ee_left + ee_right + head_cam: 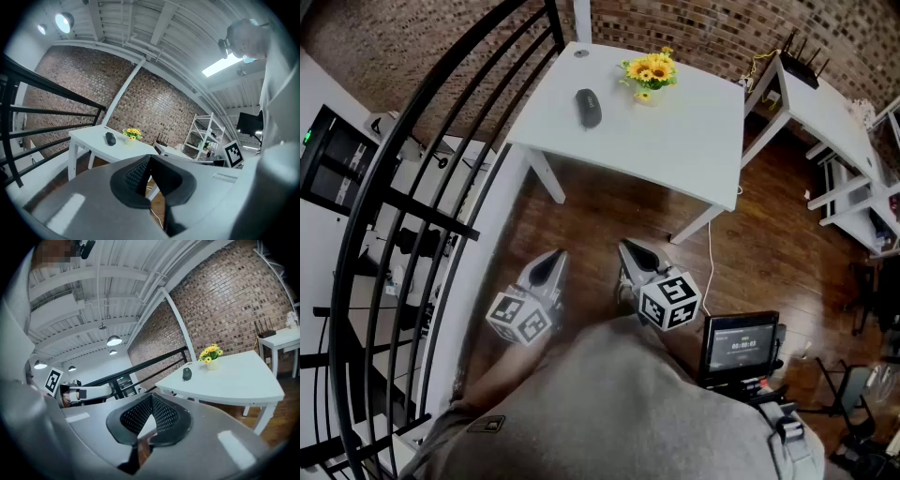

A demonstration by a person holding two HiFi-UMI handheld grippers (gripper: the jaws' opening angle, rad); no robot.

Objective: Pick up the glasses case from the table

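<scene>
A dark oval glasses case (pixel 588 107) lies on the white table (pixel 675 141), left of a small pot of yellow flowers (pixel 649 75). Both gripper views show the case, in the left gripper view (pixel 110 138) and in the right gripper view (pixel 187 373), far ahead on the table. My left gripper (pixel 551 266) and right gripper (pixel 635 255) hang close to my body above the wooden floor, well short of the table. Both have their jaws together with nothing between them. The left gripper (pixel 149 161) and right gripper (pixel 151 398) fingertips meet in their own views.
A black metal railing (pixel 412 178) runs along the left. A second white table (pixel 825 112) and white shelving (pixel 862 197) stand at the right. A small screen on a stand (pixel 739 347) sits by my right side. A white cable (pixel 711 253) trails over the floor.
</scene>
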